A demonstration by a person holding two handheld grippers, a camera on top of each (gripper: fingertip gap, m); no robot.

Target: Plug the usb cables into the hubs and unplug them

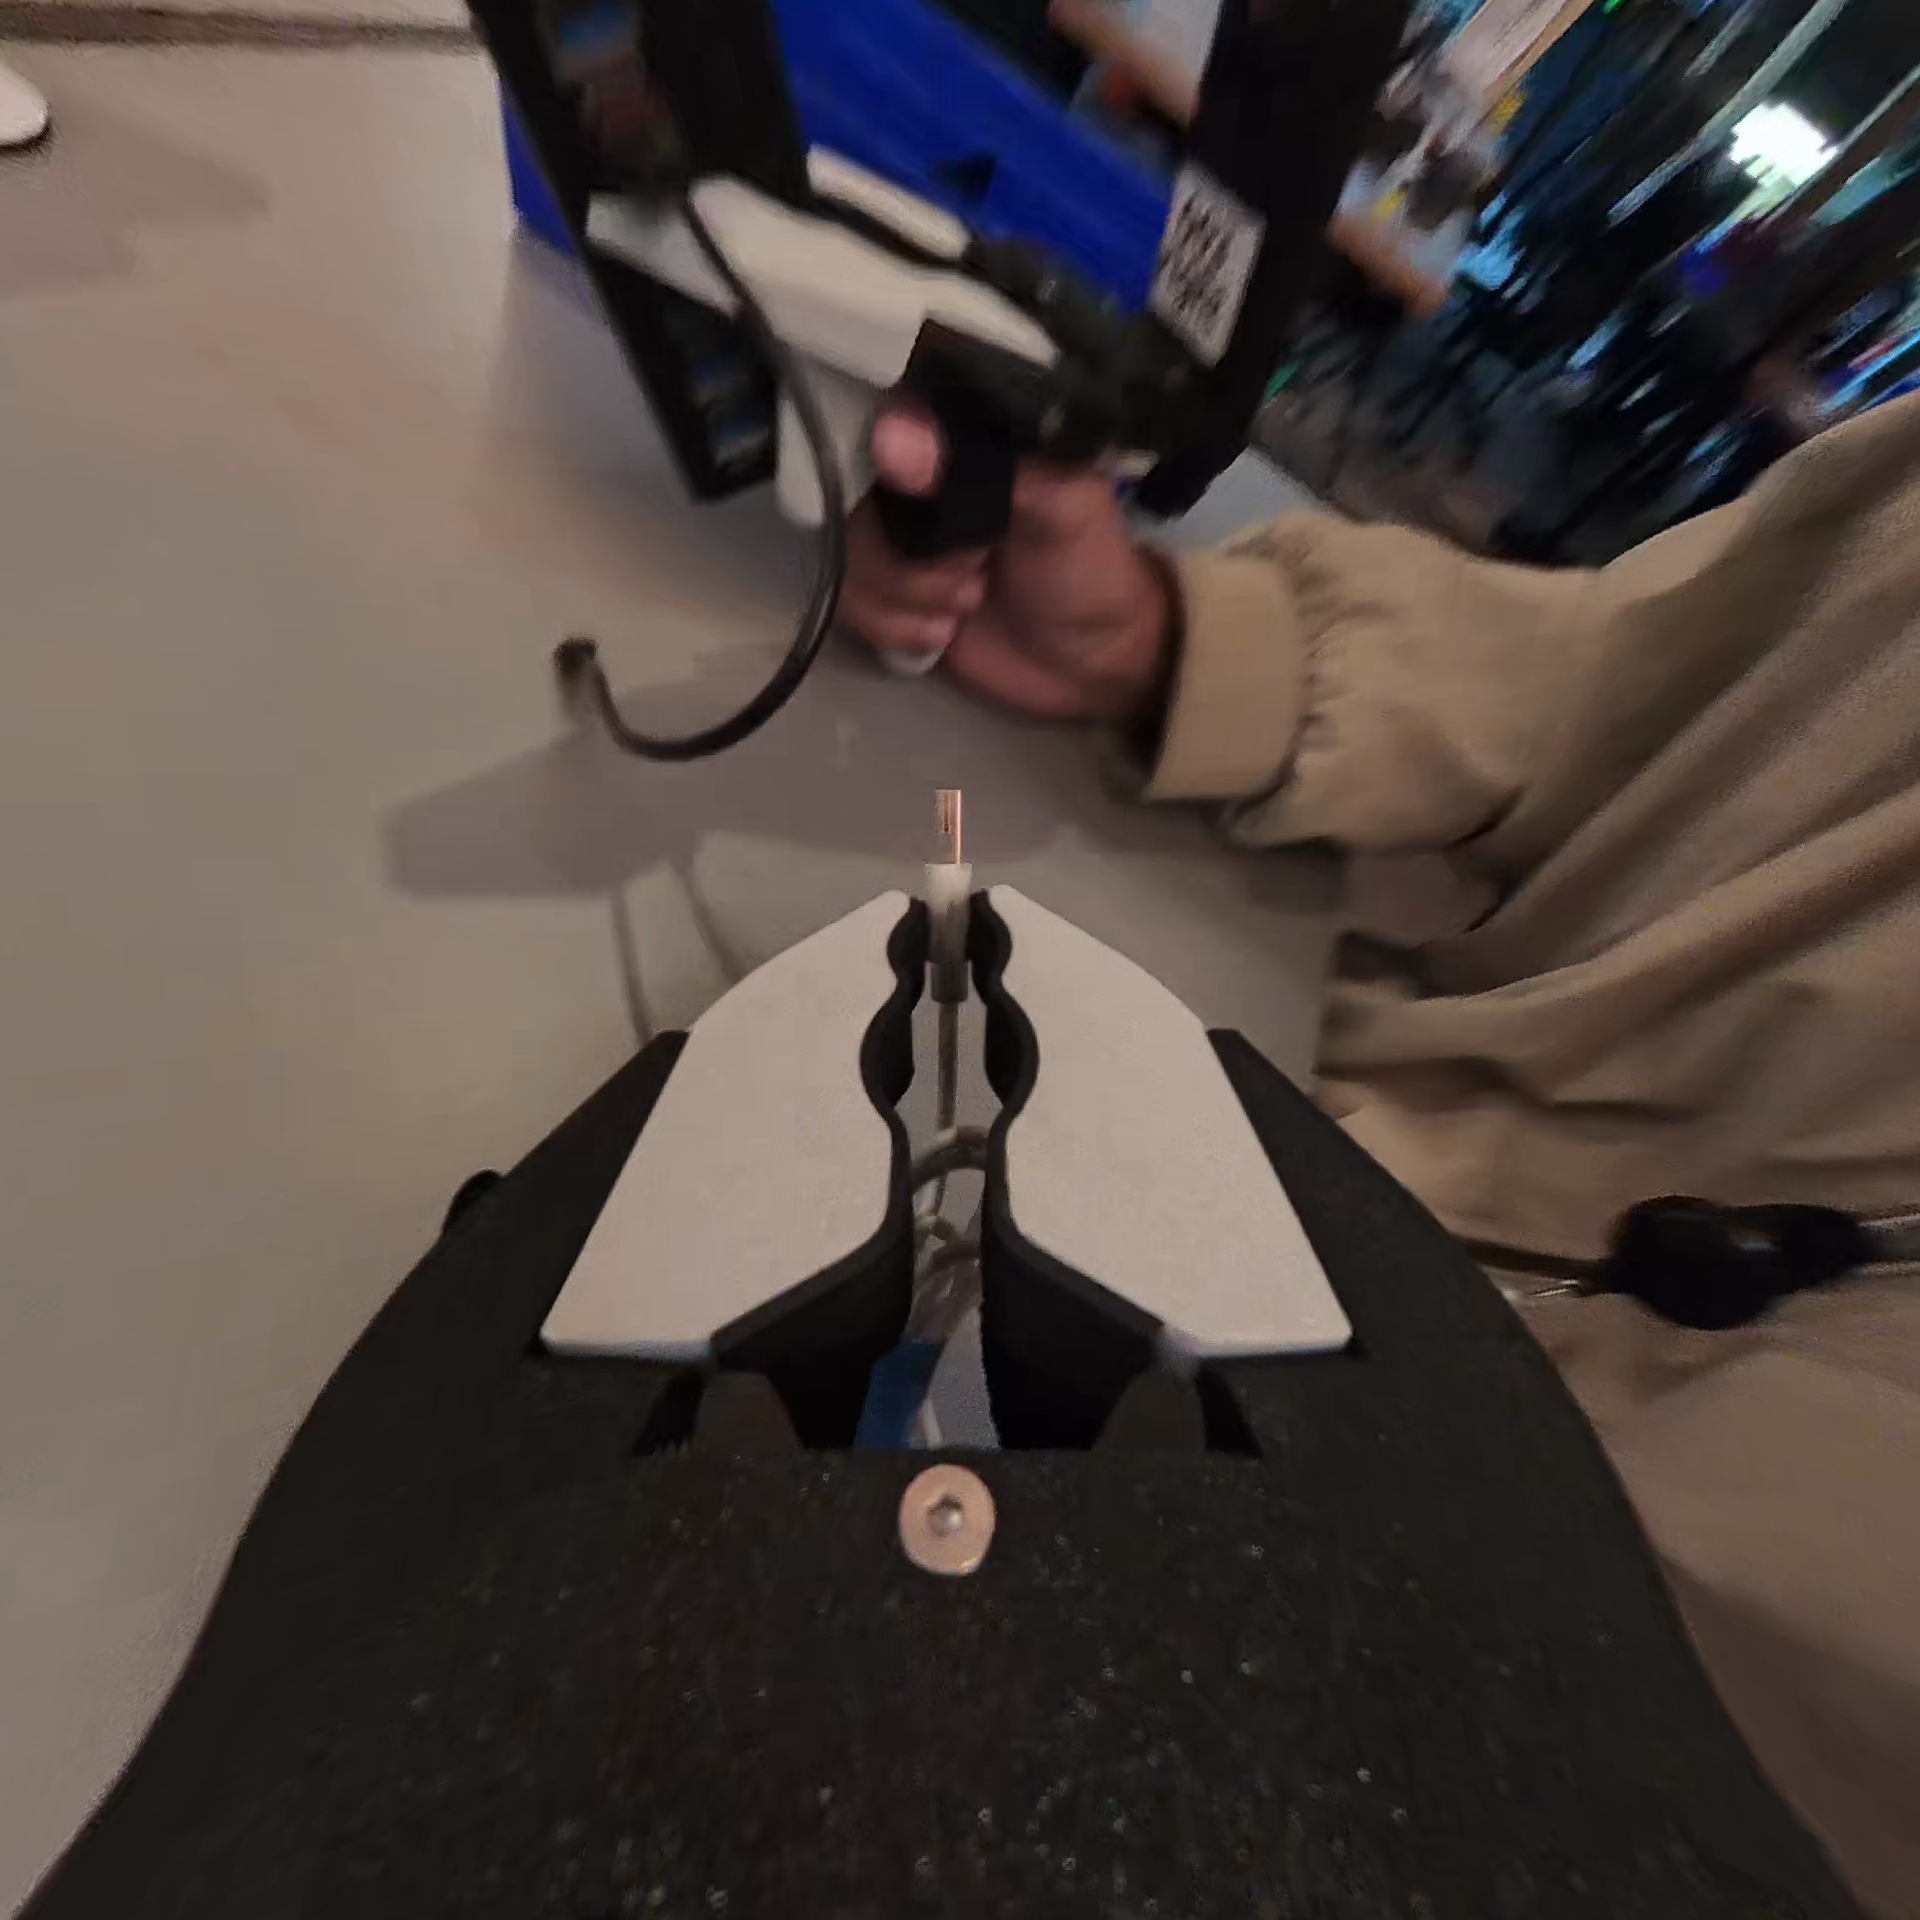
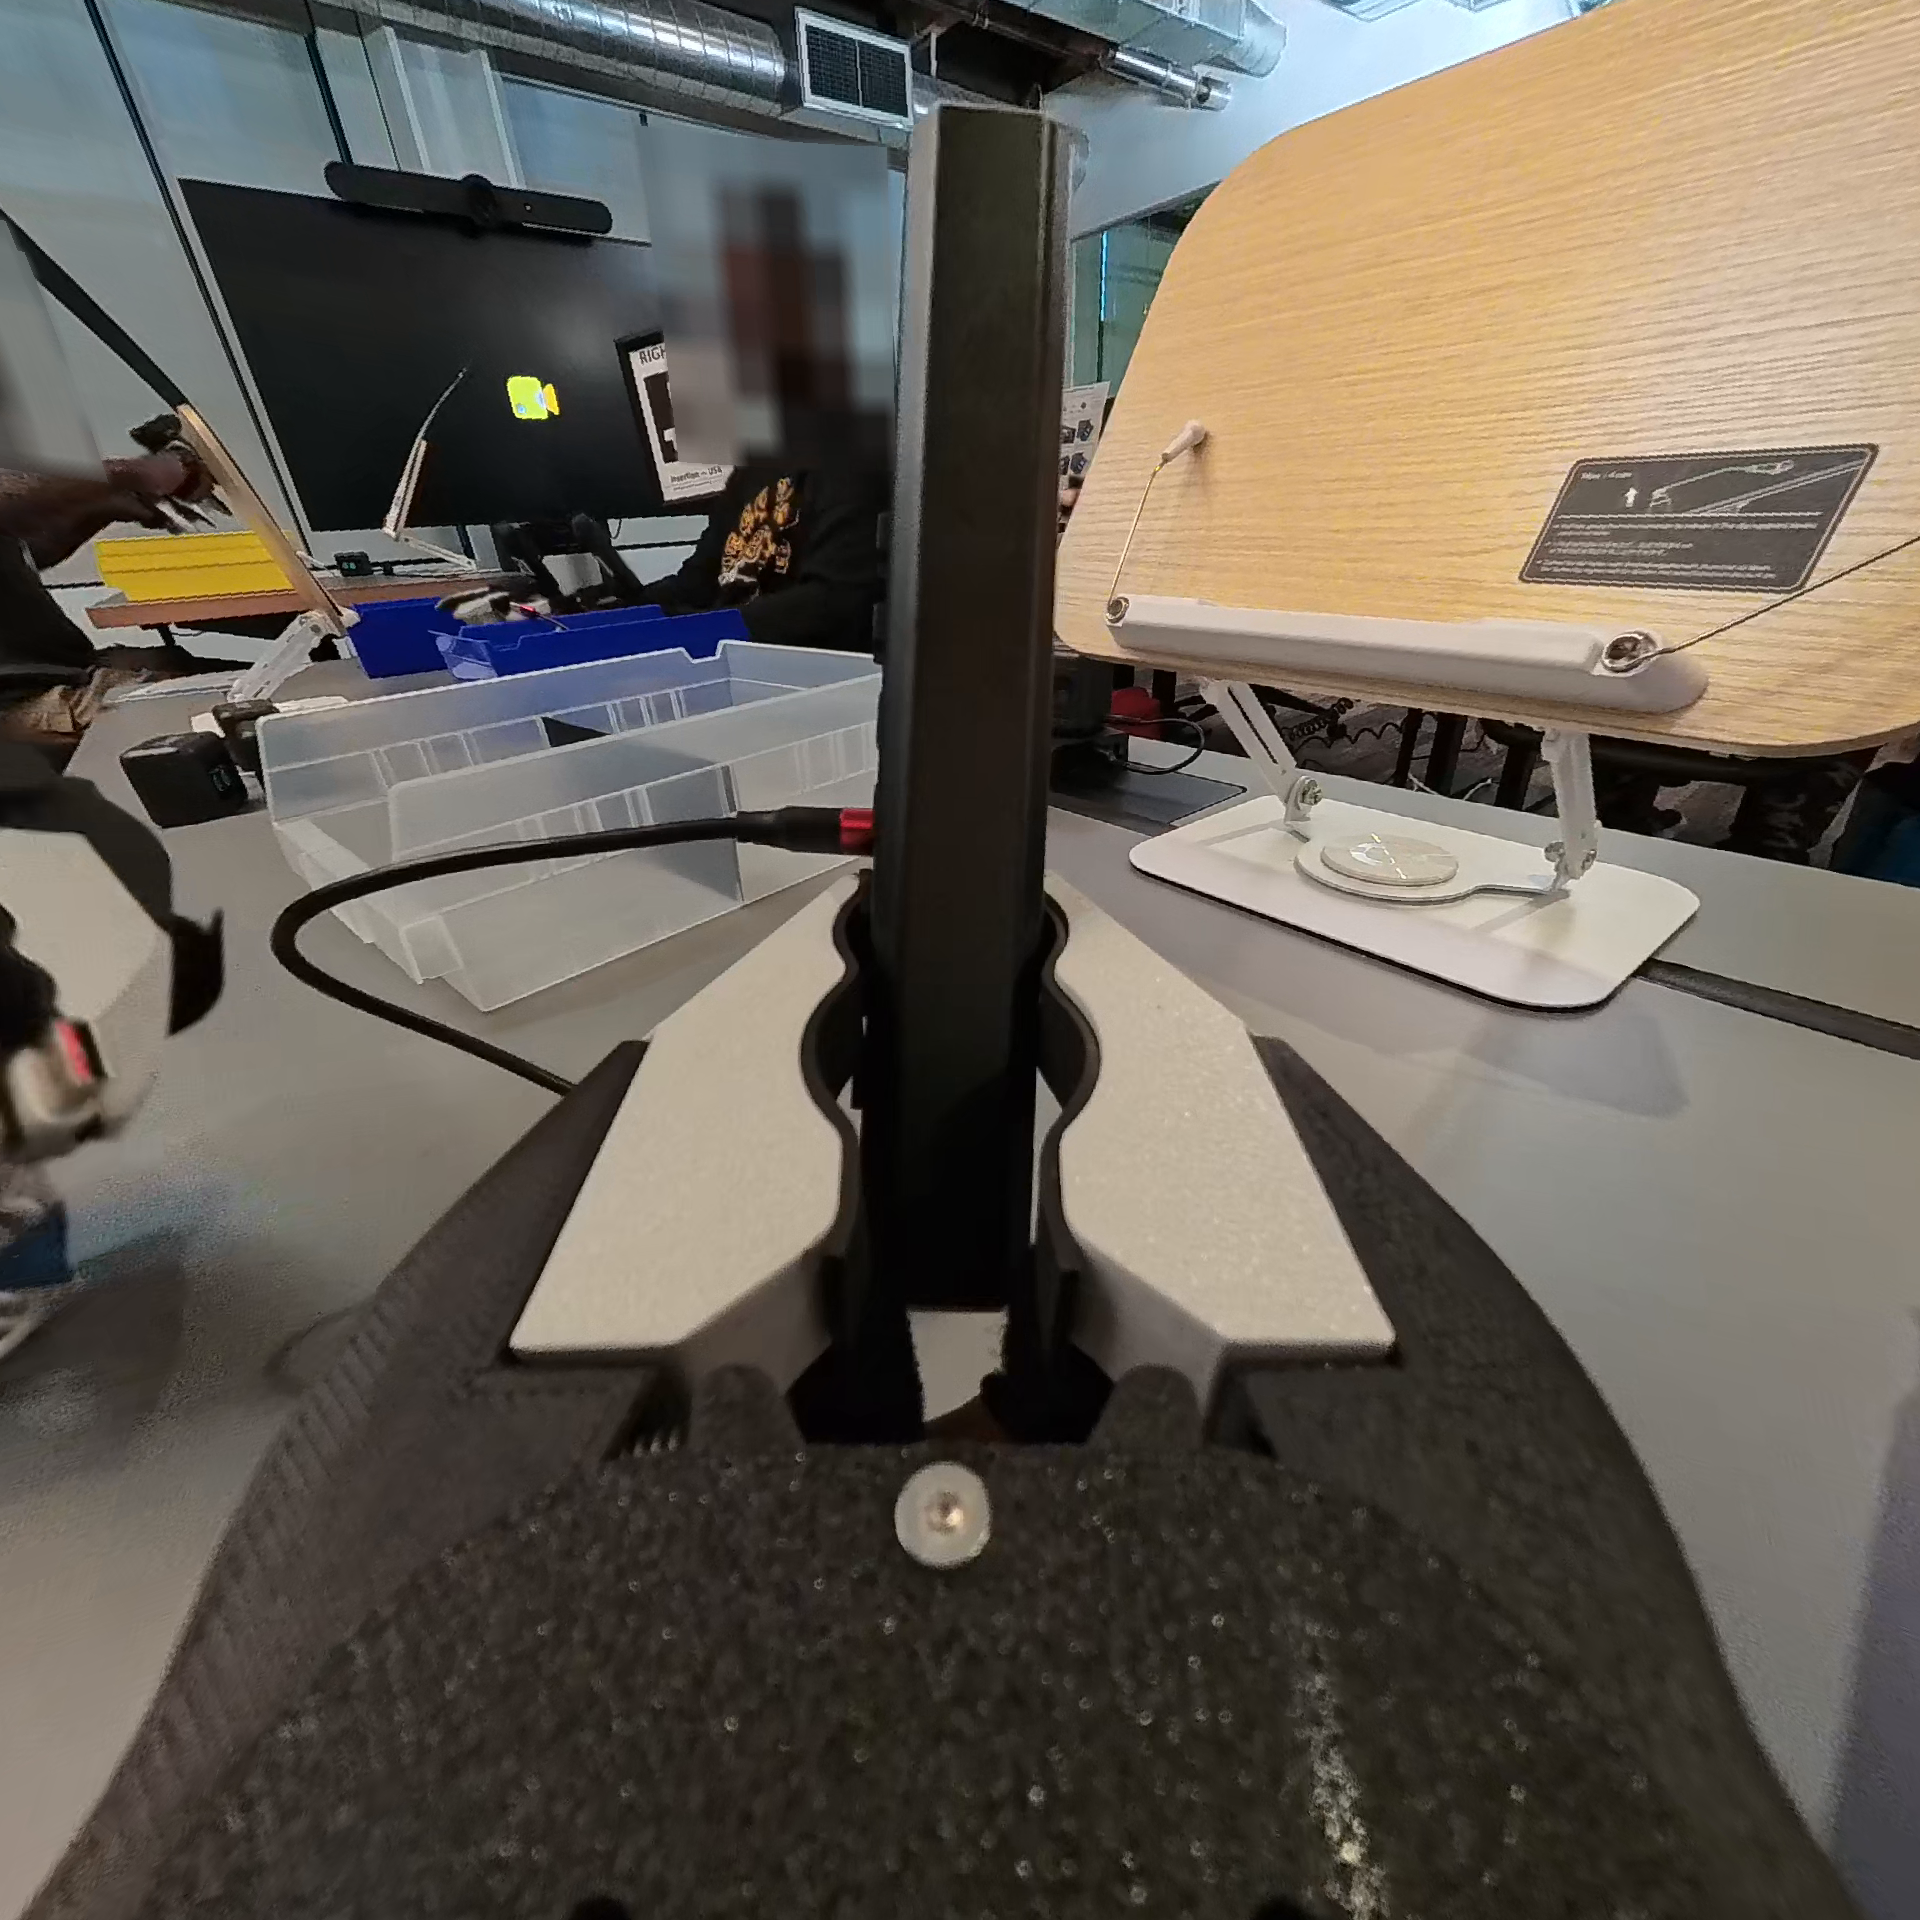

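White plug [image 1: 948,902] sitting at frame centre, metal tip pointing up, pinched between the pressed-together jaws of the left gripper [image 1: 948,914], cable [image 1: 945,1060] trailing back between the fingers. Black hub [image 2: 971,623] standing upright mid-frame, clamped by the right gripper [image 2: 951,935], a red-collared black cable [image 2: 468,883] plugged into its left side. Clear bin [image 2: 540,769] lying behind on the grey table [image 2: 1558,1195].

Bare grey table [image 1: 260,520] open left of the left gripper [image 1: 948,906]. Sleeve [image 1: 1558,779] blocks right; right gripper [image 1: 831,312] blocks ahead.
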